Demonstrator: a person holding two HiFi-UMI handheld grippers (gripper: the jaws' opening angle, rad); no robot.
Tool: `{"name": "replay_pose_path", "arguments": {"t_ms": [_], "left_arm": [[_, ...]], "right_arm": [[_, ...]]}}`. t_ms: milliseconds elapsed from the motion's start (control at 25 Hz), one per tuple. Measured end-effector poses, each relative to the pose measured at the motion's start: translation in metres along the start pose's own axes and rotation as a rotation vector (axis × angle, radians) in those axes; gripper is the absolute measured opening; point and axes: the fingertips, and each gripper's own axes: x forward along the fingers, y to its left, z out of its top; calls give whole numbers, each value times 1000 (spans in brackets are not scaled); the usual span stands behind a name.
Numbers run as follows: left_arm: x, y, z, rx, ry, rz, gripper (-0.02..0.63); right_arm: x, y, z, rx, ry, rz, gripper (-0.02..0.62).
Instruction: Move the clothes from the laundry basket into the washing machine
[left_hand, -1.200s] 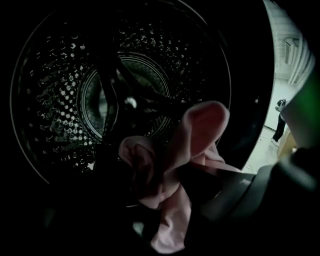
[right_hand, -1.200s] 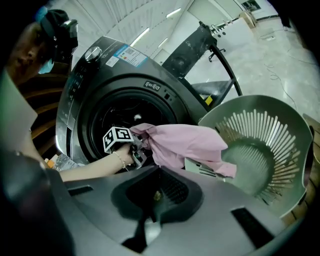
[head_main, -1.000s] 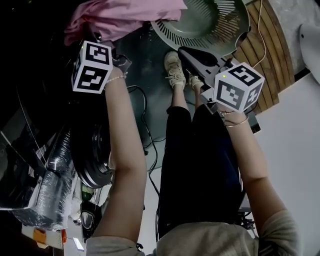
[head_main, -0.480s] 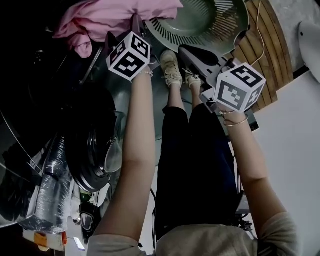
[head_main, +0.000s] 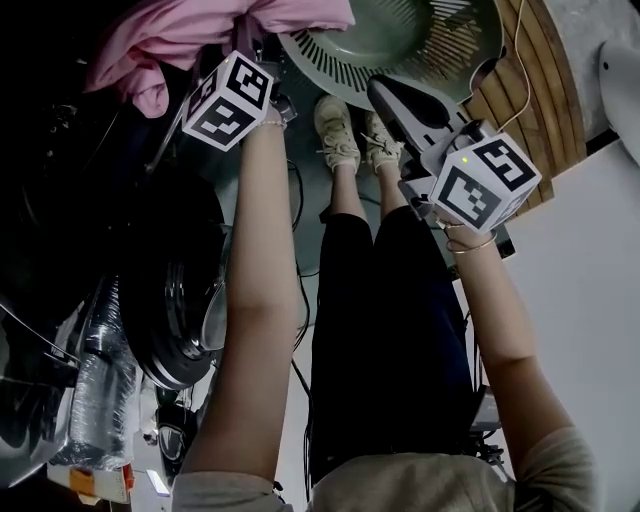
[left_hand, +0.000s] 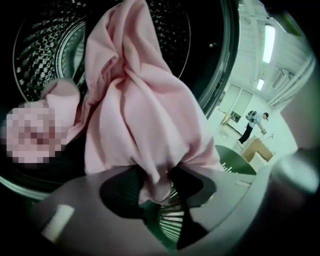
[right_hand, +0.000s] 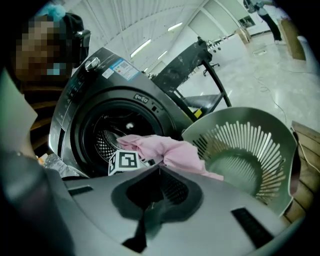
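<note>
The right gripper (right_hand: 159, 169) is nearest, its fingers pressed together and holding nothing. Beyond it, the left gripper's (left_hand: 159, 184) fingers have just been closing and pinch a fold of the pink garment (left_hand: 140, 110), which lies across the lower rim of the washing machine's (right_hand: 85, 120) opening, just beside the laundry basket (right_hand: 245, 150).

Floor (right_hand: 272, 82): pale, glossy. On it: dark front-loading washing machine (right_hand: 95, 115); green slotted laundry basket (head_main: 400, 40) just beside; person's shoes (head_main: 335, 135); black cable (head_main: 297, 215); wooden slatted board (head_main: 545, 90).
</note>
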Motion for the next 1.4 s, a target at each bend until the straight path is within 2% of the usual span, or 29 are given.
{"name": "replay_pose_path", "arguments": {"t_ms": [40, 80, 120, 240, 320, 520, 800, 880, 1000, 1200, 1400], "left_arm": [[-2, -3, 7, 30, -12, -19, 124], [-5, -6, 15, 65, -27, -31, 59], [-8, -8, 24, 100, -42, -37, 48], [-18, -9, 50, 191, -91, -32, 43], [-26, -2, 67, 216, -143, -8, 41], [-33, 34, 119, 155, -265, 100, 40], [-28, 64, 190, 170, -423, 236, 41], [-15, 71, 190, 174, -396, 265, 41], [1, 77, 167, 111, -312, 253, 75], [-33, 81, 153, 63, -322, 281, 179], [-78, 53, 134, 122, -292, 217, 207]], "right_arm": [[-1, 0, 4, 3, -18, 0, 12], [-1, 1, 7, 8, -29, 5, 12], [-1, 3, 8, 10, -30, 10, 12], [2, 7, 8, -14, -7, 14, 12], [4, 11, 7, -22, -1, 19, 12], [7, 20, 7, -35, 11, 29, 11], [8, 24, 6, -87, 17, 18, 11], [10, 22, 4, -84, 23, 19, 11], [13, 21, -2, -75, 28, 12, 11], [12, 28, -4, -86, 27, 16, 11], [2, 29, 2, -100, 7, 5, 11]]}}
